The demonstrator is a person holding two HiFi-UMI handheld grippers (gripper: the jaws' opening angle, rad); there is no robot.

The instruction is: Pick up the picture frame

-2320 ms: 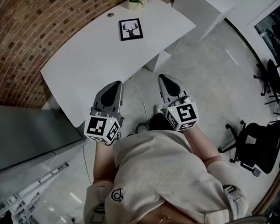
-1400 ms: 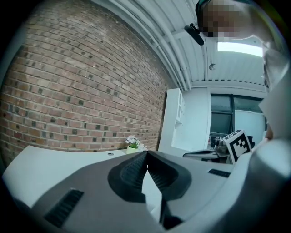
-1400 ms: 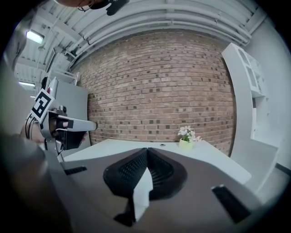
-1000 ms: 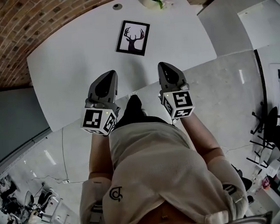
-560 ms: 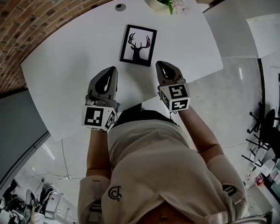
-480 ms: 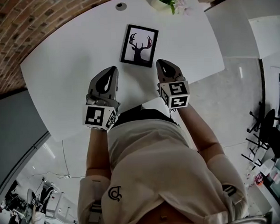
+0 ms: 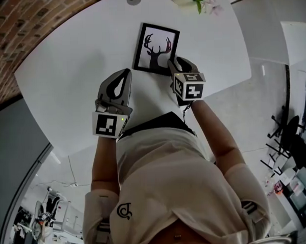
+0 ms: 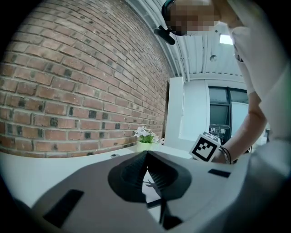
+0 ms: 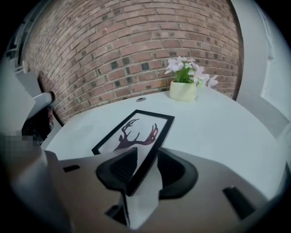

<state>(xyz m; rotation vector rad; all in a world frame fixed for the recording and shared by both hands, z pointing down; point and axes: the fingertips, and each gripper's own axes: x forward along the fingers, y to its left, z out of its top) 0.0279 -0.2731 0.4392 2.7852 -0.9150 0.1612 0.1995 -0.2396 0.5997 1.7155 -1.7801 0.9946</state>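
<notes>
Right gripper view: we just opened our right gripper (image 9: pixel 146 159), the picture frame (image 9: pixel 136 131) corner between its fingers for clamping; left gripper (image 8: pixel 148 172) closed.

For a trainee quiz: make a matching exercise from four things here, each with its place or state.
1. black-framed deer picture frame
2. white pot of pale flowers
3. left hand-held gripper
4. right hand-held gripper

A. shut, empty
B. open astride a frame corner
C. flat on the white table
D. standing near the brick wall

Pairs: 1-C, 2-D, 3-A, 4-B. The right jaws have just been opening.
</notes>
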